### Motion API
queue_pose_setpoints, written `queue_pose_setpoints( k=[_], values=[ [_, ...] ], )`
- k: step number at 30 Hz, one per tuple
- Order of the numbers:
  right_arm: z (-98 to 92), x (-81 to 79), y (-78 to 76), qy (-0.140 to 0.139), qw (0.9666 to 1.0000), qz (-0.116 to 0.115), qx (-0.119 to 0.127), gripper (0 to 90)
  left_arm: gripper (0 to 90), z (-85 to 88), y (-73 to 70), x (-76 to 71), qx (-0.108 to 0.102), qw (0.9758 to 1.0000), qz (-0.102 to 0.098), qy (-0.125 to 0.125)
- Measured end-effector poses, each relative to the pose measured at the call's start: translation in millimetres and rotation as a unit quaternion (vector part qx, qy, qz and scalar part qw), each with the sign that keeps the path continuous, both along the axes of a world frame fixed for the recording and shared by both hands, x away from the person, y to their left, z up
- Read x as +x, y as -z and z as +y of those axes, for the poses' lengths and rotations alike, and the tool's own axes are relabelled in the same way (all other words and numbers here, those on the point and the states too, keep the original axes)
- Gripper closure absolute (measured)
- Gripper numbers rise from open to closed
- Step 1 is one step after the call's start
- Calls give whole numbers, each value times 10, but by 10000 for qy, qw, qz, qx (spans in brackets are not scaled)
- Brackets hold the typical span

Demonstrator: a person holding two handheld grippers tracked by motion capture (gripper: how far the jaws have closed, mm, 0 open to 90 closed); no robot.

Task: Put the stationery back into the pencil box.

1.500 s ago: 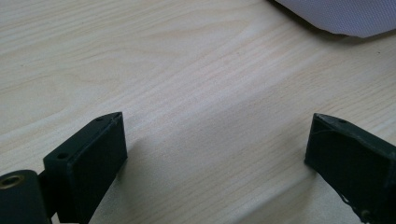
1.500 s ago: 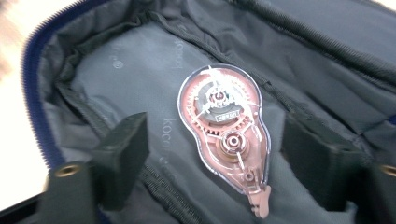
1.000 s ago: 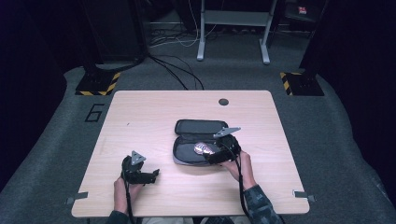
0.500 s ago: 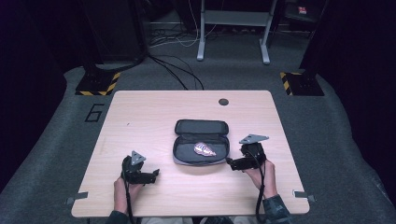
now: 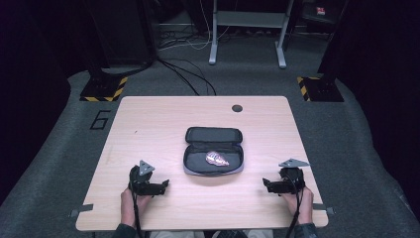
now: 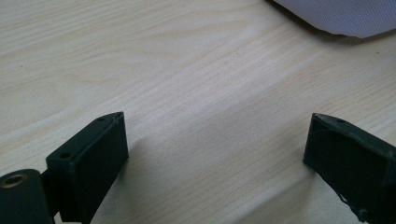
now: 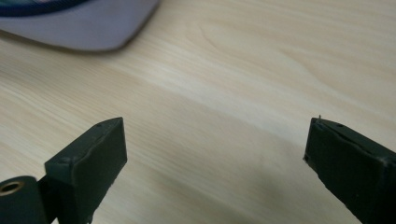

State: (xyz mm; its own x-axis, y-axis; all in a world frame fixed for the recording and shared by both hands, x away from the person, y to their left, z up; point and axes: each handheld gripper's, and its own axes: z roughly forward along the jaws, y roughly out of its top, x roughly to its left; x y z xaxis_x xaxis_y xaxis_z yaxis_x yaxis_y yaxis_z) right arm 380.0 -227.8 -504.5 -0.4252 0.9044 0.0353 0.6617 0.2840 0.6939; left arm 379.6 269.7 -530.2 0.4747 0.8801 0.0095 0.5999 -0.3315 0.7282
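An open black zip case (image 5: 213, 151) with a grey rim lies in the middle of the wooden table (image 5: 148, 124). A small purple and white object (image 5: 217, 158) rests in its near half. My left gripper (image 5: 165, 185) sits low over the table at the front left, open, with bare wood between its jaws (image 6: 215, 140). At the front right my right gripper (image 5: 266, 184) points left toward the case. Its jaws have just been opening and stand wide with nothing between them (image 7: 215, 140). A corner of the case (image 6: 341, 16) shows in the left gripper view, and the case rim (image 7: 79, 28) in the right gripper view.
A dark round grommet hole (image 5: 237, 108) sits near the table's far edge. Beyond the table are desk legs (image 5: 214, 34), cables on the floor (image 5: 188, 79), and yellow-black striped floor bases (image 5: 104, 88) at both sides.
My right gripper has left the case and moved right and toward the table's front edge, sinking a little. The small object stays in the case. The left gripper has kept still.
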Motion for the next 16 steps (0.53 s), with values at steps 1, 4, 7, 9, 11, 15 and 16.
queue_pose_setpoints(
  k=[1,4,7,9,11,15,16],
  values=[
    [-77,-31,66,120,9999,6,16,43,60,-1,2,0,-2,10000,-14,-8],
    [-147,-52,117,183,9998,6,-23,40,60,0,0,0,1,10000,0,-1],
    [-242,-82,200,407,9992,-43,-5,30,60,-5,9,1,-9,10000,-58,-32],
    [-255,-93,216,466,9989,-89,38,30,60,-2,4,1,0,10000,-31,-15],
    [-286,-114,239,505,9985,-215,17,29,60,-5,9,1,-7,10000,-61,-31],
    [-275,-117,254,540,9982,-266,-82,13,60,-5,9,1,-7,10000,-61,-33],
    [-277,-113,252,529,9983,-231,-102,11,60,-6,9,1,-7,10000,-60,-33]
  ],
)
